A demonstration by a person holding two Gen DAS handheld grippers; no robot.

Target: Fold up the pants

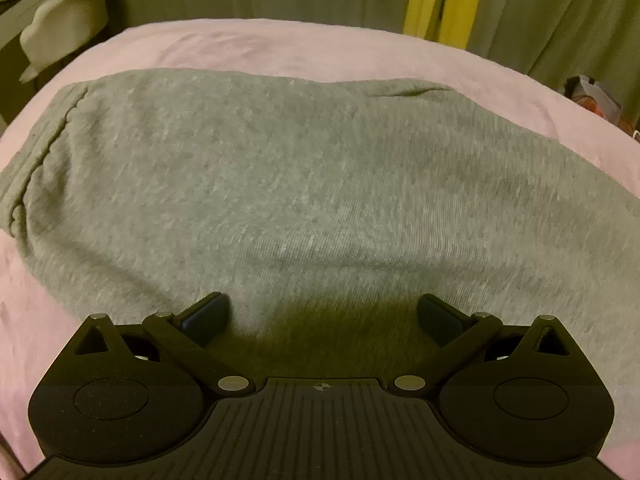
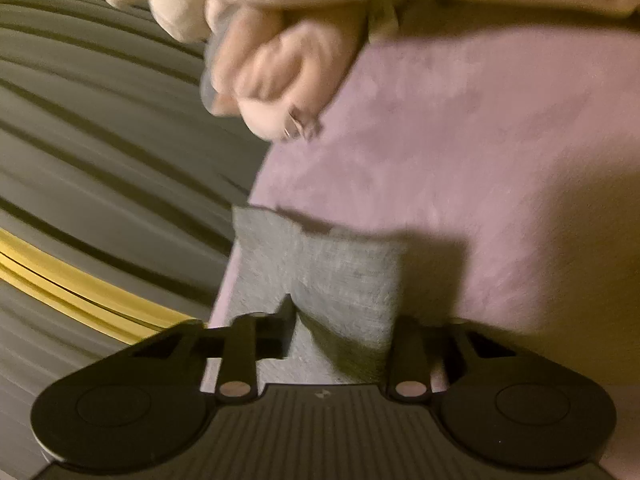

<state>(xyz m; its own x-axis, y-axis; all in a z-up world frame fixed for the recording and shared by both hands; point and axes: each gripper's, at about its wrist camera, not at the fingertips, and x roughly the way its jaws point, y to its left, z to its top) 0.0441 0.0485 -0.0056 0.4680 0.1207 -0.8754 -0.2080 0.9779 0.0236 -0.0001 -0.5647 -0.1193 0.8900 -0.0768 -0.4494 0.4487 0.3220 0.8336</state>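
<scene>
Our left gripper spread wide just over the grey pants, gripping nothing, pants flat across the pink bed, our right gripper pinching a pants end by the bed's edge.

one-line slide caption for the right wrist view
Right gripper pinches a grey pants edge above the pink bed cover.

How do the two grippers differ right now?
The left gripper stands wide open over the flat grey pants, holding nothing; the right gripper is closed on a bunched end of the pants. The left view is fairly sharp, while the right view is blurred. Both are black two-finger tools working over the same pink bedcover.
</scene>
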